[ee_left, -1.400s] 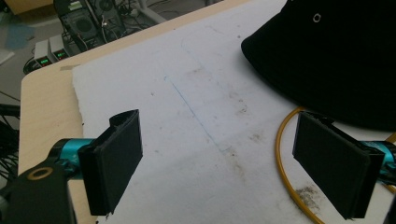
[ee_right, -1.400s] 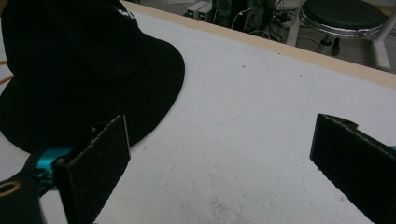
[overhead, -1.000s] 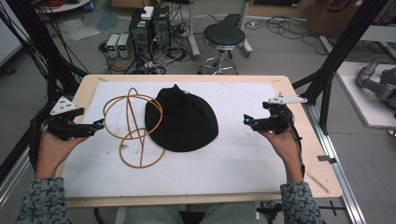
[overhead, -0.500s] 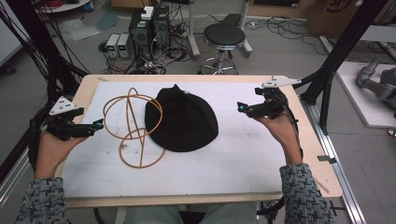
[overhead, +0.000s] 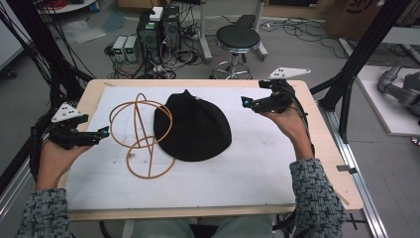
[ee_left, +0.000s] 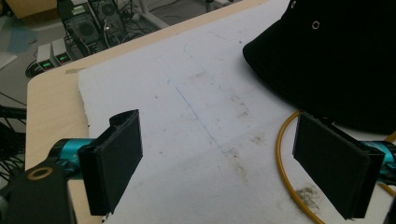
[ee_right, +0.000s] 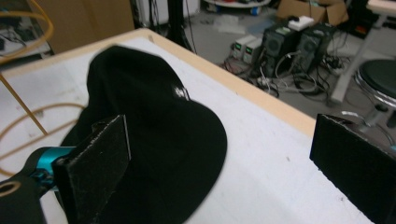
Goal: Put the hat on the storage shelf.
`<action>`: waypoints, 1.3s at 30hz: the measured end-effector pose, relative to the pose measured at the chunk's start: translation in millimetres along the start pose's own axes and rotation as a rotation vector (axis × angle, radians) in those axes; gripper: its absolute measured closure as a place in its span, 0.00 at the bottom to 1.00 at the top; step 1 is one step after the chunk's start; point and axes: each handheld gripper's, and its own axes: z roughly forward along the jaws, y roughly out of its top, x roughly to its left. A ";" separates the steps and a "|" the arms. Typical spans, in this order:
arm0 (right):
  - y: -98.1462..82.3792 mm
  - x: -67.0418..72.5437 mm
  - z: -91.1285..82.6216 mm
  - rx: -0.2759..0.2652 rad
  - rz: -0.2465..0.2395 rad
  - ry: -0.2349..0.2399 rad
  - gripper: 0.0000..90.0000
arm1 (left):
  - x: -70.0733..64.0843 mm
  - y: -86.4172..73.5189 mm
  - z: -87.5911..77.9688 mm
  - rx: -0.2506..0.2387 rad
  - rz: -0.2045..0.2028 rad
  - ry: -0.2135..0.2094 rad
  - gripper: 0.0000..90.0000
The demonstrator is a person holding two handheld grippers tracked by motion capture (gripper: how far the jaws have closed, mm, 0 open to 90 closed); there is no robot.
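As both grippers stand off the work, entries follow.

Hat position: black hat [overhead: 193, 128] lies crown-up at the middle of the white mat [overhead: 247, 168] on the desk [overhead: 322, 163], brim flat all round.

Hat neighbour: wire stand [overhead: 141, 136] of tan hoops lies at the hat's 9 o'clock, one hoop touching or tucked under the brim; which, I cannot tell.

Bearing from right gripper [overhead: 247, 102]: hat at its 8 o'clock, near; brim edge is the closest part.

Bearing from left gripper [overhead: 102, 133]: hat at its 3 o'clock, with the hoops between.

Nearer hand: the right, by my judgement.

Right jaws: wide apart, empty, aimed at the brim's far side.

Left jaws: wide apart, empty, low over the mat.

Right hand pose: raised off the desk at 1 o'clock, wrist bent inward.

Left hand pose: resting at the 9 o'clock edge, level.
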 end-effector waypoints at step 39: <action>45.5 54.4 102.2 -0.068 -0.035 0.152 0.06 | 1.8 -0.1 -1.2 0.000 0.005 -0.007 0.18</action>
